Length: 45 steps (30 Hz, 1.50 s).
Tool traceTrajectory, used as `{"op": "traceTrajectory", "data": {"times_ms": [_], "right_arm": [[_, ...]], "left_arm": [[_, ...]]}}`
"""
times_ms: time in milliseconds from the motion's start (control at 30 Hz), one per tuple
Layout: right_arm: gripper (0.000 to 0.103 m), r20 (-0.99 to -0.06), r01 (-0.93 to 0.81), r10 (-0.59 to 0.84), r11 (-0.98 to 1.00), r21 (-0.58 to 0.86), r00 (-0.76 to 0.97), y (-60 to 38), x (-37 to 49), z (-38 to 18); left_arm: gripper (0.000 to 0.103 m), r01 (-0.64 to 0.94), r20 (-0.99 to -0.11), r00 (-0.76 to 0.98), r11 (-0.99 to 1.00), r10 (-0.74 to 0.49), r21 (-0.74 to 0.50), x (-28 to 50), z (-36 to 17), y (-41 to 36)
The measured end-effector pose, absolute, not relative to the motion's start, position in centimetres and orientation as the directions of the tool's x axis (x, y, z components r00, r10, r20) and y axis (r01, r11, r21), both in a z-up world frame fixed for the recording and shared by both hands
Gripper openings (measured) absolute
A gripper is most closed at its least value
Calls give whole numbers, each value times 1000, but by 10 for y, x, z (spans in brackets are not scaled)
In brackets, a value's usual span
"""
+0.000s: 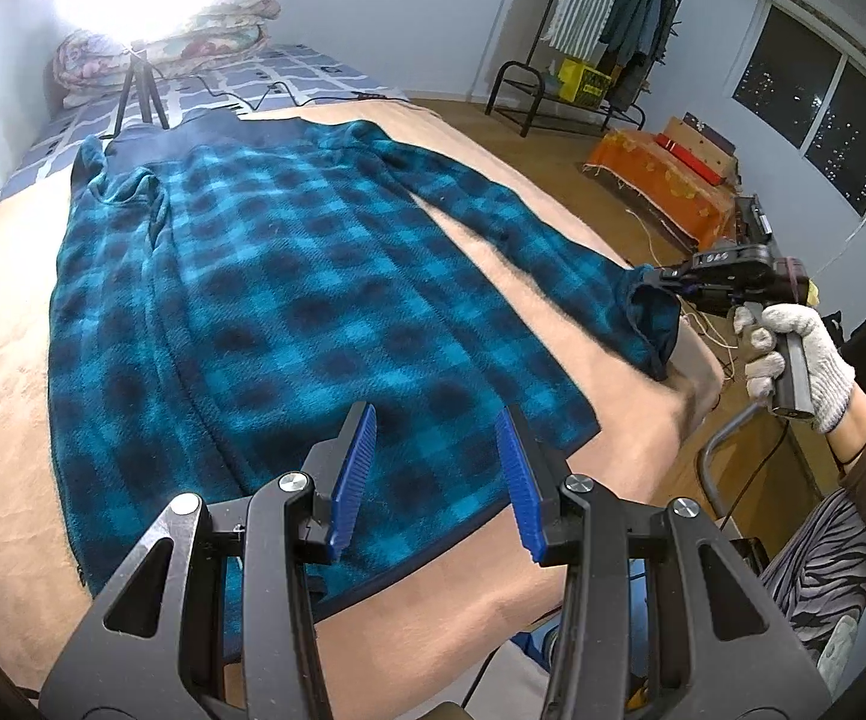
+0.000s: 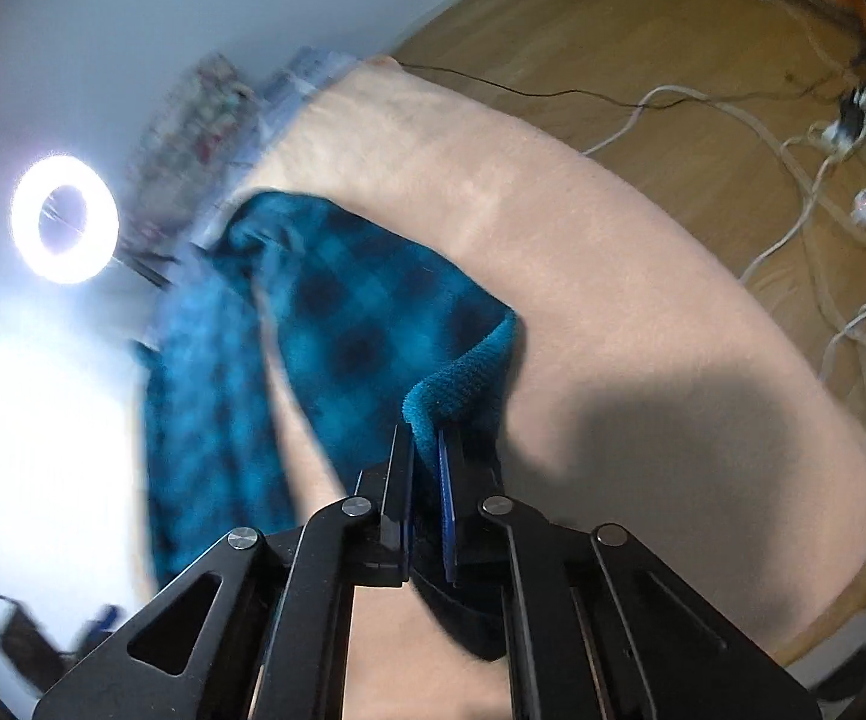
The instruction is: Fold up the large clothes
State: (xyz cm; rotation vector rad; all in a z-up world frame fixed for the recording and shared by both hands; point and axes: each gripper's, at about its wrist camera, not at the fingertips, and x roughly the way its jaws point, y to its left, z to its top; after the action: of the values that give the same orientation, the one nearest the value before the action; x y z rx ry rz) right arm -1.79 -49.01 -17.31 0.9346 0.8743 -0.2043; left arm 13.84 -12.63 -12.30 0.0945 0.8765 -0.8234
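Right fingers pinch sleeve cuff, angled down | left fingers half-open over robe, empty

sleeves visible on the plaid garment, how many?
2. One sleeve lies folded over the body at the far left; the other sleeve stretches right, its cuff pinched in the right gripper.

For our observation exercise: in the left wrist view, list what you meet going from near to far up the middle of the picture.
left gripper with its jaws apart → blue plaid garment spread flat → tan blanket → lamp tripod → folded floral quilt against the wall.
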Motion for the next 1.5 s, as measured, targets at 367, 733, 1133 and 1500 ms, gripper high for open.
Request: {"op": "traceTrajectory", "data": {"times_ms": [367, 733, 1133, 1500], "right_arm": [[4, -754, 464, 99, 733, 496, 649, -460, -1, -131], [54, -906, 477, -107, 872, 113, 409, -405, 53, -164], [19, -906, 546, 32, 789, 282, 422, -452, 16, -182], [14, -803, 641, 123, 536, 548, 584, -528, -67, -191]], "left_arm": [[42, 654, -704, 349, 699, -619, -290, 139, -120, -121], [42, 644, -696, 350, 701, -627, -307, 141, -117, -120], [42, 655, -692, 354, 695, -630, -298, 143, -115, -120], [42, 674, -700, 333, 678, -632, -292, 139, -119, -133]]}}
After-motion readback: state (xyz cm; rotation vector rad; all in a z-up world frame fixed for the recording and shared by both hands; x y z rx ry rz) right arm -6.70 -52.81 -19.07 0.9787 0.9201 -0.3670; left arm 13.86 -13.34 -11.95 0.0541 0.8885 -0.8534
